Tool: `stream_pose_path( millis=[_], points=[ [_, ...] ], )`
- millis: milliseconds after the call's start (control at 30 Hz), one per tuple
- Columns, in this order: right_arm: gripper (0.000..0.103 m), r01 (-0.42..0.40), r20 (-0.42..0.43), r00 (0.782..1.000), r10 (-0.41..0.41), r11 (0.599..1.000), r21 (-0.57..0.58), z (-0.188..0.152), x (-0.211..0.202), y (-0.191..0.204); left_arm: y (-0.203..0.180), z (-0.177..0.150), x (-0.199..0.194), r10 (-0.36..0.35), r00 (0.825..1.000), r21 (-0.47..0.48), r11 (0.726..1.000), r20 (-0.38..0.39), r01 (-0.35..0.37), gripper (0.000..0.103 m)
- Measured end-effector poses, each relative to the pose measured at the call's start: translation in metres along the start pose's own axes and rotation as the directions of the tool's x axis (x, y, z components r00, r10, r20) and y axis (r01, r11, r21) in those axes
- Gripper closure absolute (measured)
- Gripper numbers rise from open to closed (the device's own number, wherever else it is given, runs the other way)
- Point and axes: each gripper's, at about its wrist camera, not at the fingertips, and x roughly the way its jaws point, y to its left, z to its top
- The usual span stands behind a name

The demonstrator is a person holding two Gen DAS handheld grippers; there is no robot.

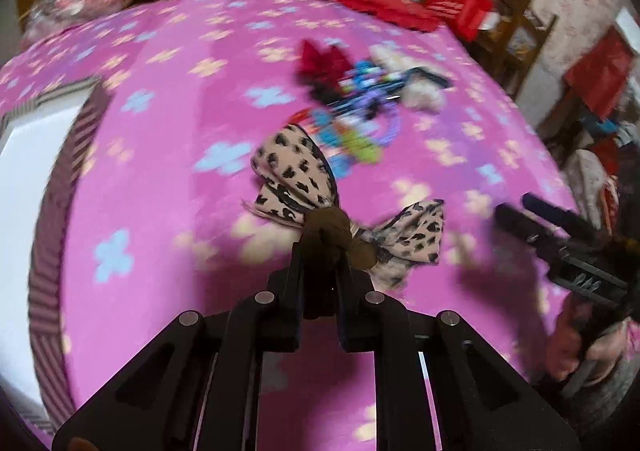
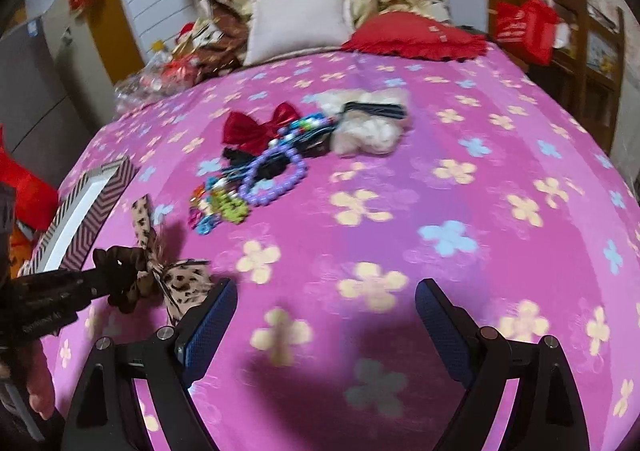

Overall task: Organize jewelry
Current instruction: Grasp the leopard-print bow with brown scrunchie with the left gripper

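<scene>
My left gripper [image 1: 320,251] is shut on the brown middle of a leopard-print bow scrunchie [image 1: 296,175], whose two spotted wings spread to either side of the fingers. In the right wrist view the same bow [image 2: 184,279] hangs at the tip of the left gripper [image 2: 100,279], over the pink flowered blanket [image 2: 440,179]. My right gripper [image 2: 326,303] stands open over bare blanket with nothing between its blue pads [image 2: 212,323]; it also shows at the right edge of the left wrist view [image 1: 514,205]. Farther back lies a pile holding a red bow [image 2: 260,127], a purple bead bracelet [image 2: 276,175], colourful clips [image 2: 216,207] and a white fluffy scrunchie [image 2: 368,131].
A box with a chevron-patterned rim [image 2: 100,207] and a white inside sits at the bed's left edge, also seen in the left wrist view [image 1: 52,187]. A white pillow [image 2: 300,23] and a red cushion [image 2: 416,35] lie at the head of the bed. Wooden furniture with red bags [image 2: 528,27] stands at the right.
</scene>
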Motion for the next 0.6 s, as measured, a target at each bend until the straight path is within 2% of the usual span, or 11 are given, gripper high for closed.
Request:
stream_pose_path(
  millis=[167,267,333,433,500,600],
  points=[
    [0.014,0.027,-0.004,1.0,-0.027,0.997,-0.067,0.016,0.015,0.019,0.032,-0.008,0.0,-0.052,0.999,-0.101,0.993,0.018,0.053,0.089],
    [0.014,0.04,-0.025,0.999,-0.042,0.998,-0.058,0.035,0.031,0.017,0.033,-0.006,0.002,-0.079,0.996,-0.091,0.992,0.033,0.081,0.082],
    [0.015,0.048,-0.038,0.998,-0.049,0.998,-0.028,0.048,0.043,0.01,0.032,-0.003,0.006,-0.094,0.995,-0.075,0.992,0.043,0.097,0.07],
    [0.025,0.051,-0.064,0.997,-0.05,0.999,0.018,0.066,0.06,-0.001,0.03,0.0,0.012,-0.114,0.993,-0.045,0.992,0.039,0.115,0.066],
    [0.029,0.058,-0.079,0.995,-0.056,0.998,0.014,0.075,0.073,0.001,0.03,0.003,0.016,-0.123,0.992,-0.034,0.992,0.037,0.125,0.065],
    [0.033,0.066,-0.102,0.993,-0.067,0.998,-0.006,0.089,0.096,0.008,0.033,0.005,0.02,-0.169,0.985,-0.043,0.984,0.043,0.171,0.057]
  ],
)
